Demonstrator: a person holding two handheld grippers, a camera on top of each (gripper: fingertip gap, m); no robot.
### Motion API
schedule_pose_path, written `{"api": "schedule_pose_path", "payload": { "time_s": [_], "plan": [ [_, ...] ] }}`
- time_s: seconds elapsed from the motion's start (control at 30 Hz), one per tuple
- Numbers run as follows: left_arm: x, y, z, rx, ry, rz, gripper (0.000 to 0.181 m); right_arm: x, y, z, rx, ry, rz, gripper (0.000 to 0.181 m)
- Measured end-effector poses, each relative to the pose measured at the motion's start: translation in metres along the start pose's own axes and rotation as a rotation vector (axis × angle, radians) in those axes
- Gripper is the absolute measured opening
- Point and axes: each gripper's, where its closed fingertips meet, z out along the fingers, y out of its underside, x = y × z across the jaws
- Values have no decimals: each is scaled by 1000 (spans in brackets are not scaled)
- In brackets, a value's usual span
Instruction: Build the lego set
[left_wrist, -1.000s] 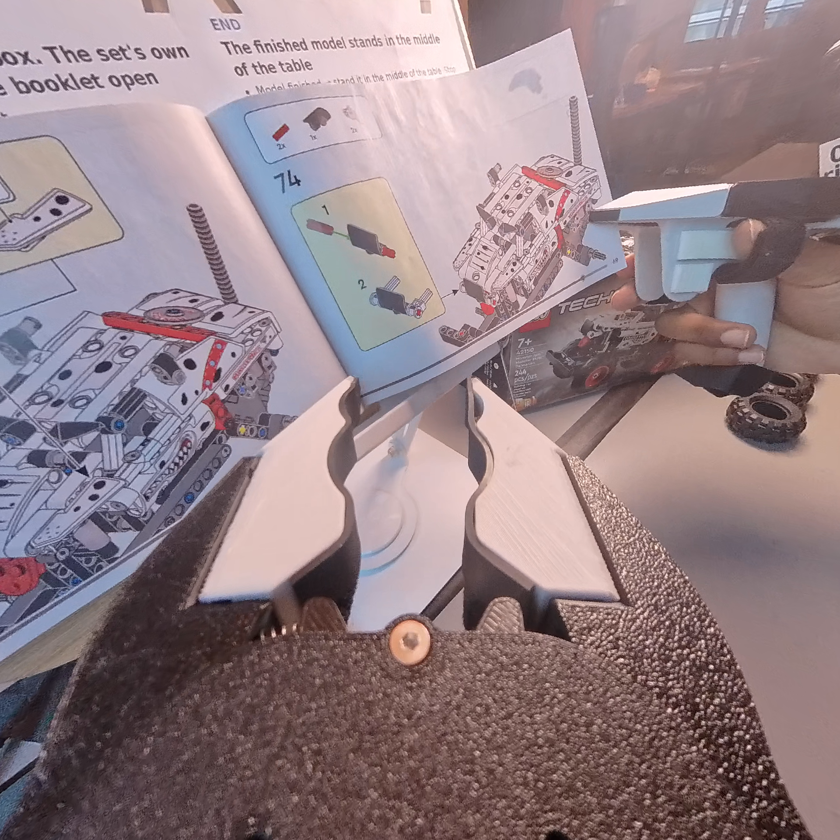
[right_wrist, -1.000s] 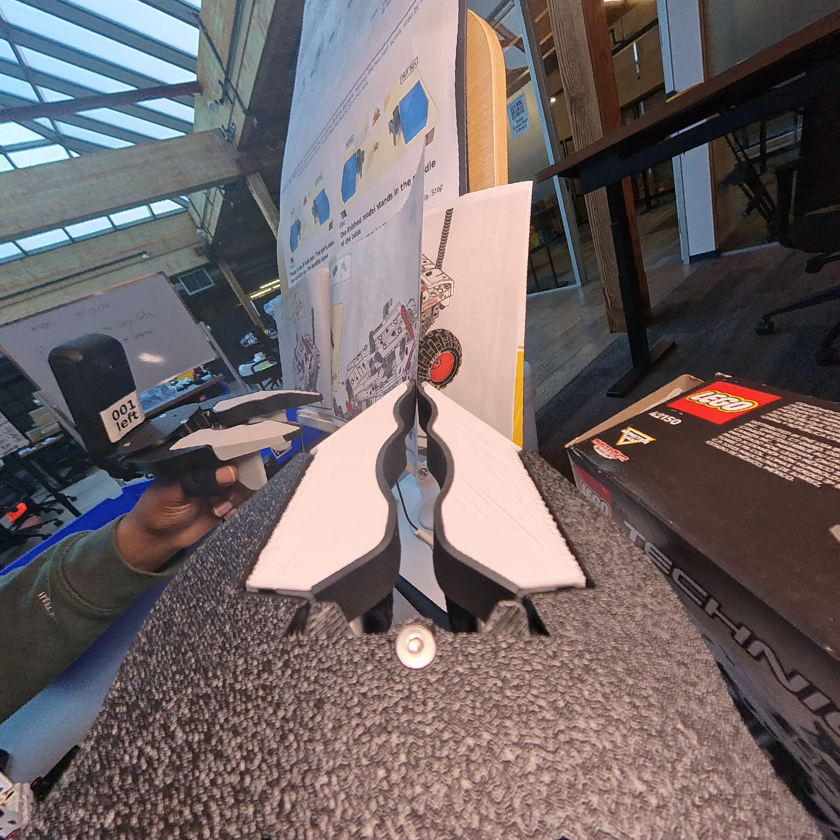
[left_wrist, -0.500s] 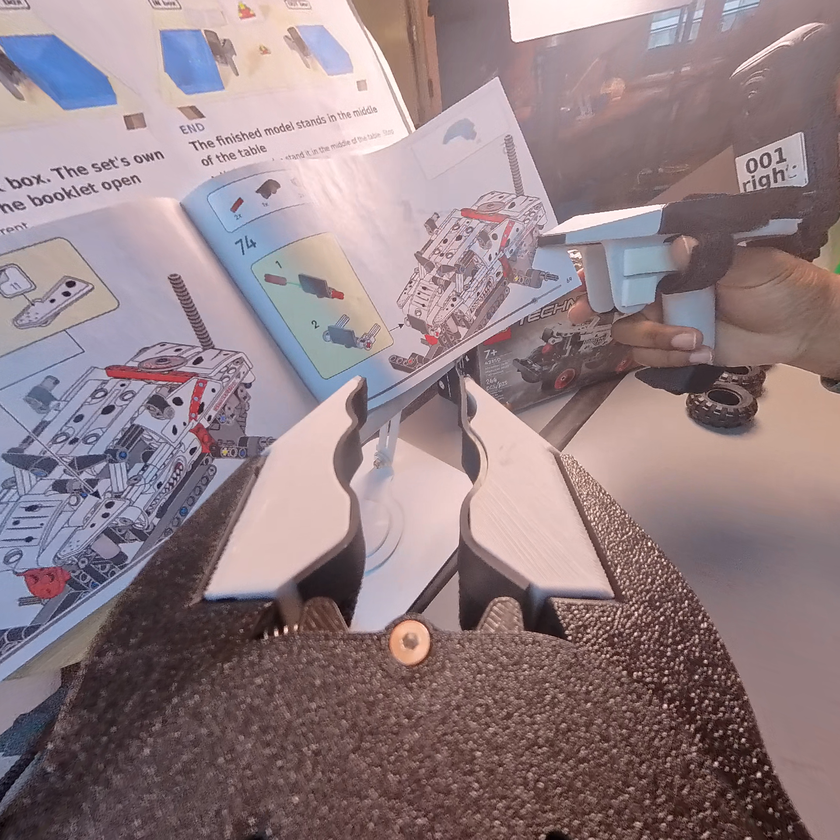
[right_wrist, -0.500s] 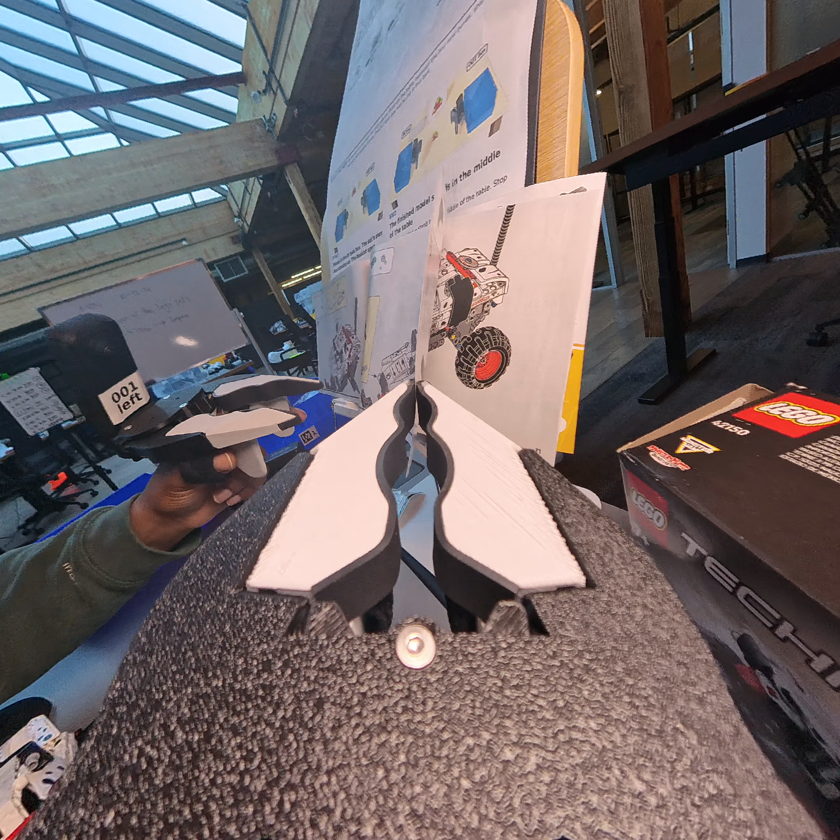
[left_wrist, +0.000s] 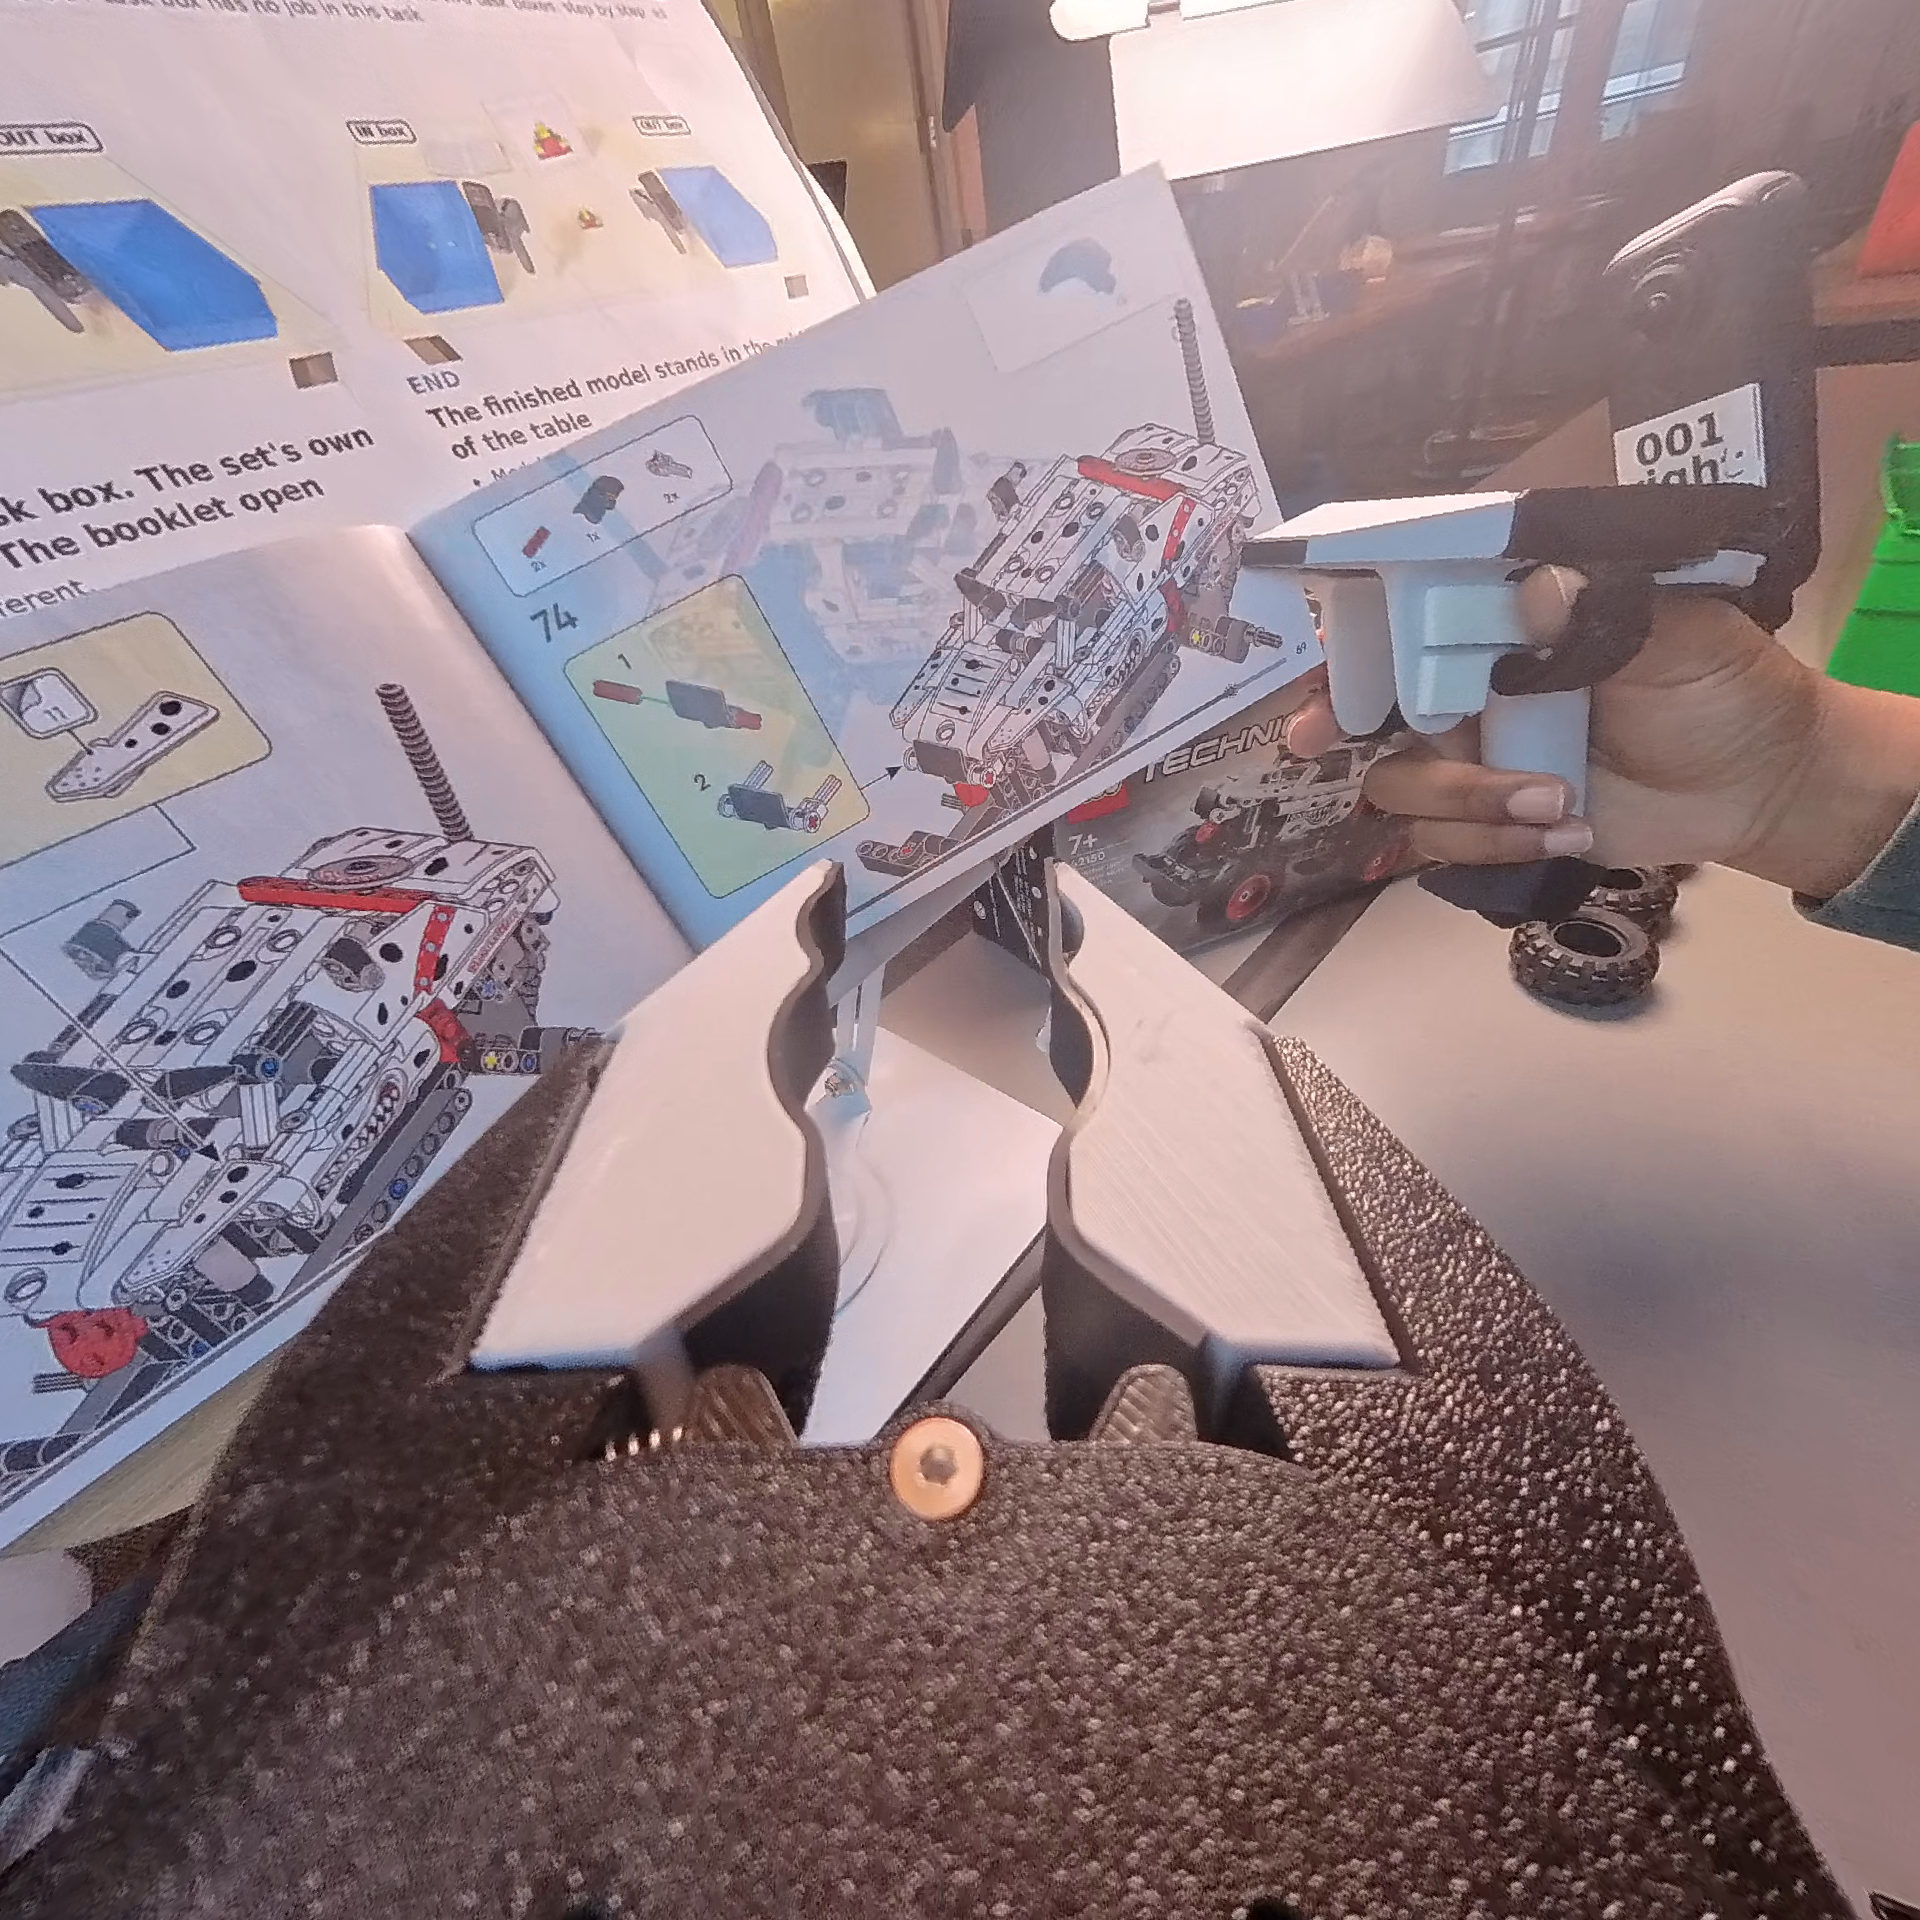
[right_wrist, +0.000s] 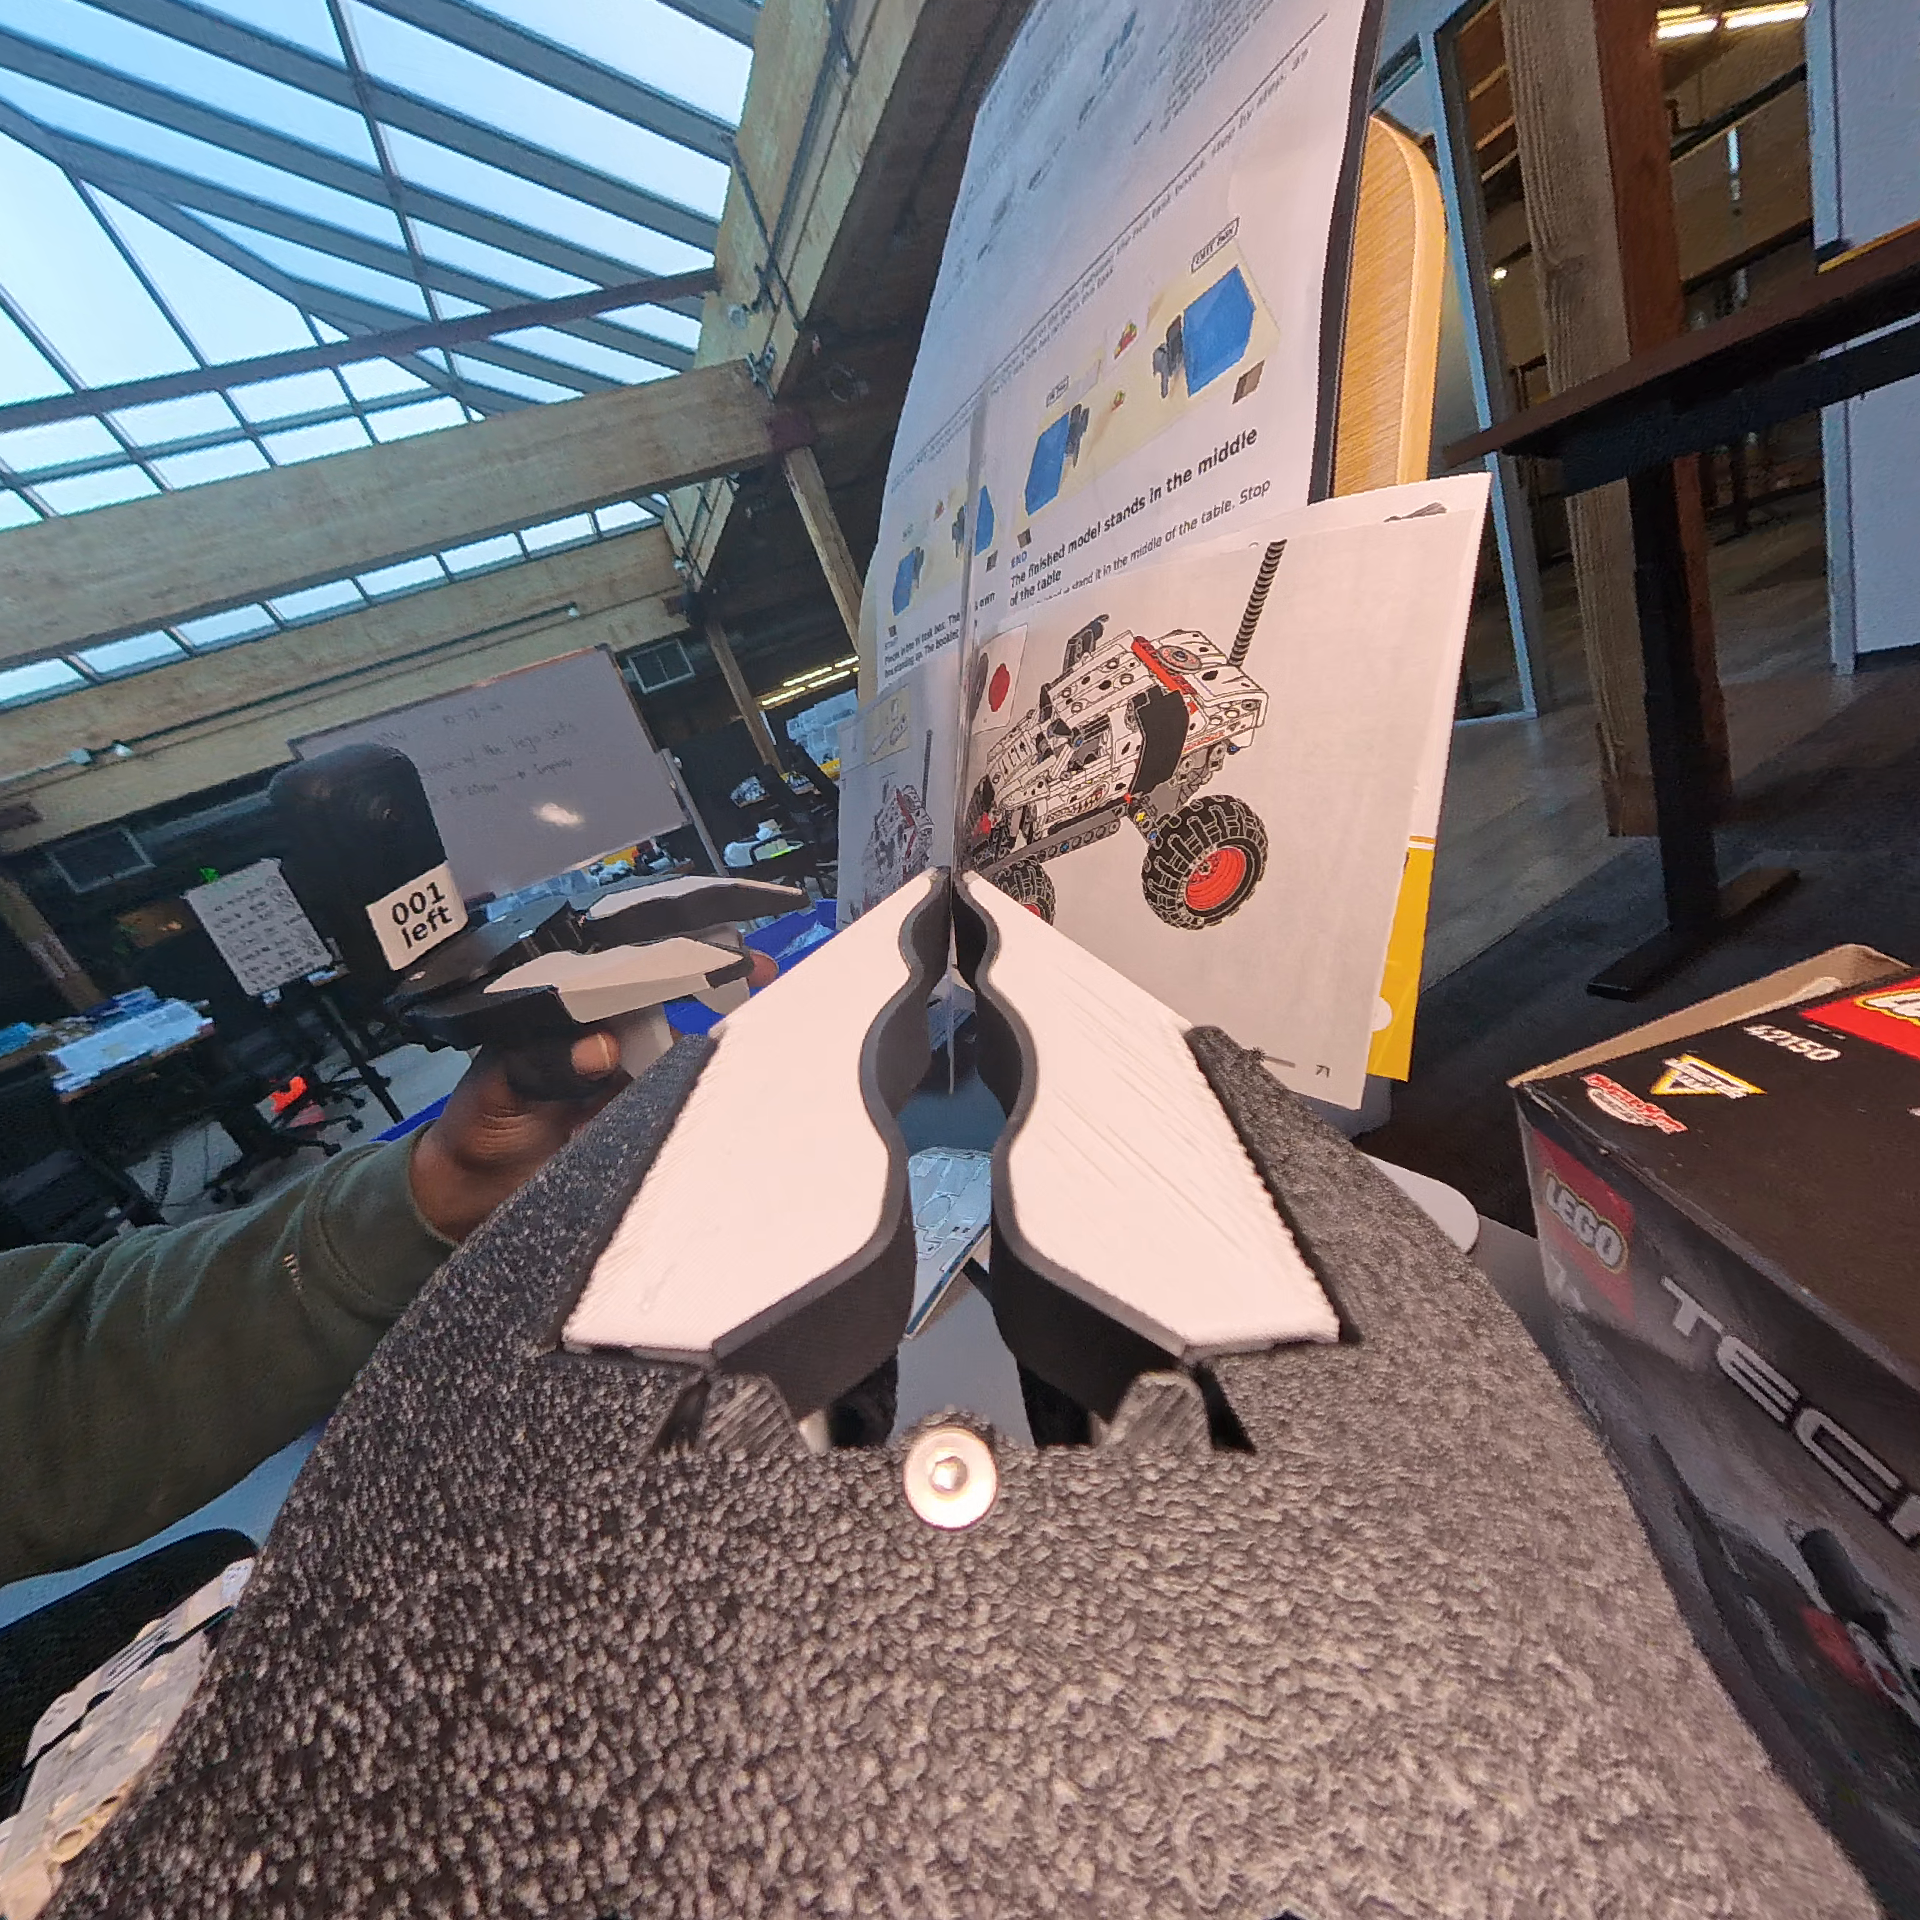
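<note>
Turned a booklet page (right_wrist: 954, 727) with the right gripper (right_wrist: 953, 883) pinching it; left gripper (left_wrist: 940, 914) spread, holding nothing (next, probably lay the page flat).

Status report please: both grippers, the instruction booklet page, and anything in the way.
Right gripper shut on booklet page, page lifted mid-turn. Left gripper open, empty, below the page. Lego box behind; nothing blocking.

The right gripper (right_wrist: 953, 883) pinches a booklet page (right_wrist: 954, 665), seen edge-on; the booklet (right_wrist: 1226, 769) stands open before a sheet (right_wrist: 1143, 260); the left gripper (right_wrist: 665, 935) hovers at left, seemingly parted; a box (right_wrist: 1714, 1195) sits at right.
</note>
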Motion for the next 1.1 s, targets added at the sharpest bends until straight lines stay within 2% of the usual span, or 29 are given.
{"api": "schedule_pose_path", "payload": {
  "time_s": [0.33, 0.5, 0.6, 0.9, 1.1],
  "plan": [
    [8, -15, -3, 41, 48, -80, 35, -17, 0, 7, 29, -80, 55, 0],
    [9, -46, -20, 154, 187, -405, 38, -55, 0, 23, 40, -222, 78, 0],
    [-1, -62, -32, 206, 210, -499, 38, -70, -1, 30, 49, -287, 88, 0],
    [-17, -63, -48, 213, 145, -428, 36, -80, 1, 32, 57, -367, 131, 0],
    [-2, -68, -45, 194, 201, -428, 39, -94, 20, 45, -20, -383, 77, 0]
  ]
}}
